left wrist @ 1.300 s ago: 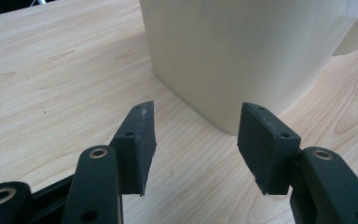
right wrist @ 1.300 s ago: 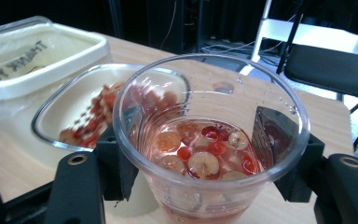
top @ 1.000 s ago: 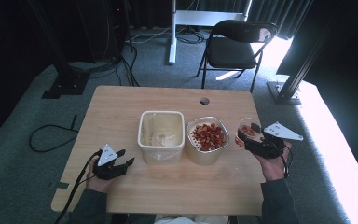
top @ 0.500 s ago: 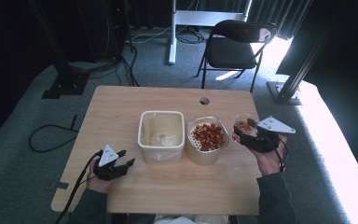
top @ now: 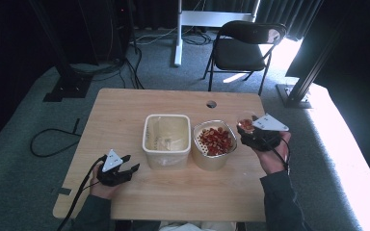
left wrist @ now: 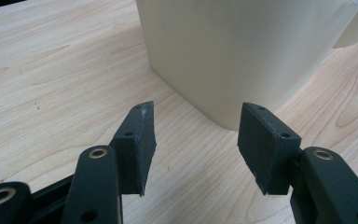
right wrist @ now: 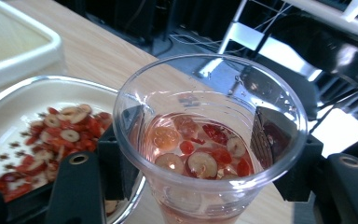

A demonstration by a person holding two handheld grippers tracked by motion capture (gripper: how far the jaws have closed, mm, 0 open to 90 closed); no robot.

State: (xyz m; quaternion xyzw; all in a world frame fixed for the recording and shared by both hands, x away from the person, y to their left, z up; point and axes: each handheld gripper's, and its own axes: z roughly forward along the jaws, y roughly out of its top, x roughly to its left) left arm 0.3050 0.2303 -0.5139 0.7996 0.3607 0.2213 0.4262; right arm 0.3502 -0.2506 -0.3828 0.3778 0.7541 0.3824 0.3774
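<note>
My right gripper [top: 250, 131] [right wrist: 200, 140] is shut on a clear plastic cup [top: 245, 122] [right wrist: 209, 140] with red and pale sliced pieces in its bottom; both pads press the cup's wall. It is held just right of a round bowl [top: 214, 144] [right wrist: 23, 121] of the same red slices. A cream square tub [top: 167, 139] [left wrist: 242, 51] stands left of the bowl. My left gripper [top: 127, 169] [left wrist: 196, 144] rests open near the table's front left, its jaws aimed at the tub's near corner with nothing between them.
The wooden table [top: 125, 110] has a cable hole [top: 211, 104] at the back. A black folding chair [top: 245, 48] stands beyond it, with a white desk leg [top: 178, 33] and floor cables further back. A black stand [top: 298, 91] is at the right.
My right gripper has carried the cup leftward and a little up, closer to the bowl of red slices. The left gripper has stayed put.
</note>
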